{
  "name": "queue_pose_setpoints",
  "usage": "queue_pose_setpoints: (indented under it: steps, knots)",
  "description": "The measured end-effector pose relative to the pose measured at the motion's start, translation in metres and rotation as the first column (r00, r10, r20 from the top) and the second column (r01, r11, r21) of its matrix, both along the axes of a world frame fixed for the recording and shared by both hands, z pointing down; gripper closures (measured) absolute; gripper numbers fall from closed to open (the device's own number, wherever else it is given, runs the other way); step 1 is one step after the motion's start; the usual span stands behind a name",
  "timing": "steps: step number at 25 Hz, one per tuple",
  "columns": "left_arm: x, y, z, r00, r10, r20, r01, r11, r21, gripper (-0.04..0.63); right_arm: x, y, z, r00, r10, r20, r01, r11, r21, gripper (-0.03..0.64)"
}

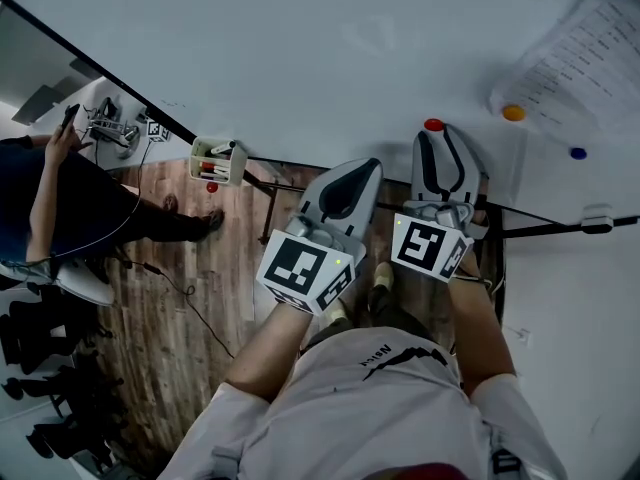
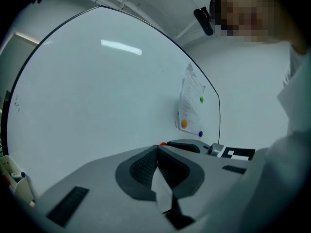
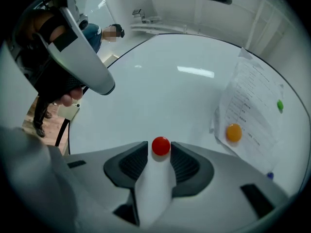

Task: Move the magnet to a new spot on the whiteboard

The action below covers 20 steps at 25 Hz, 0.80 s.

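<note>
Far left we see a pen tray at the edge of the whiteboard. Next, the left gripper points at the board, jaws clenched together with nothing in them. Just right of it, the right gripper has its jaws spread and released, and the red magnet sticks on the board between their tips. Further right we see a paper sheet with an orange magnet on it and a blue magnet by its edge.

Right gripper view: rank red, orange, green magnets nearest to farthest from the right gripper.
1. Red magnet: between the open jaws, on the whiteboard.
2. Orange magnet: right, low on the paper sheet.
3. Green magnet: farther right, higher on that sheet.
</note>
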State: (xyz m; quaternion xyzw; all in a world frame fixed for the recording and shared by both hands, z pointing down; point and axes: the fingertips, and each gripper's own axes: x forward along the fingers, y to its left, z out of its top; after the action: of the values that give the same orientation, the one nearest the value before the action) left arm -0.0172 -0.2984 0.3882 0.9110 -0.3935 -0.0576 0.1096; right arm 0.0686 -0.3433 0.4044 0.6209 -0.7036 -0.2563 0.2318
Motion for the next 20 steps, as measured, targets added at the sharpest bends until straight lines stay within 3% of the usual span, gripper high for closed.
queue_pose_setpoints:
  steps: [13,20]
  knots:
    - [-0.0058,-0.004,0.0028,1.0,0.01,0.002,-0.01,1.0,-0.011,0.584,0.0029,-0.0074,-0.0008,0.991,0.096,-0.089,-0.092,0.994,0.056,0.482]
    - [-0.0096,-0.0029,0.0038,1.0,-0.002,0.007,0.002,1.0,-0.015,0.584,0.0037,-0.0071,-0.0024,0.996,0.074,-0.042,-0.072,0.996,0.044,0.486]
